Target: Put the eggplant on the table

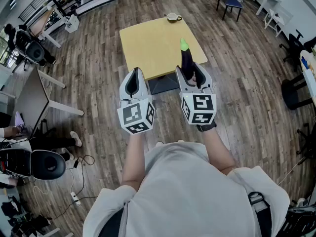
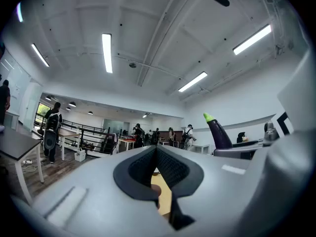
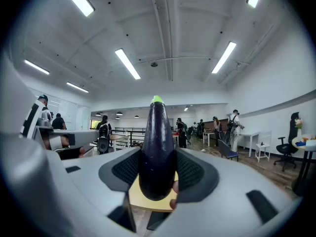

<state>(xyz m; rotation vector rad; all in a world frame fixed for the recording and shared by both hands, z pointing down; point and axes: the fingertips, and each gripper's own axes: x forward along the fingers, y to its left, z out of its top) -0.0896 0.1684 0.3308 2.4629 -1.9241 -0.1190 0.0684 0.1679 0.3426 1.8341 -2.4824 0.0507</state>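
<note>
Eggplant (image 1: 186, 62) upright, green tip up, clamped between right tongs (image 1: 193, 73), held by near edge of yellow table (image 1: 148, 43). Left tongs (image 1: 135, 75) pressed together, empty, level alongside.

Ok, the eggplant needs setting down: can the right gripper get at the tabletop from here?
Probably yes. The right gripper, shut on the eggplant, is at the near edge of the table, whose top is bare but for a cup at the far edge.

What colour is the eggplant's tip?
Bright green; the rest of the eggplant is dark purple. Clearest in the right gripper view.
</note>
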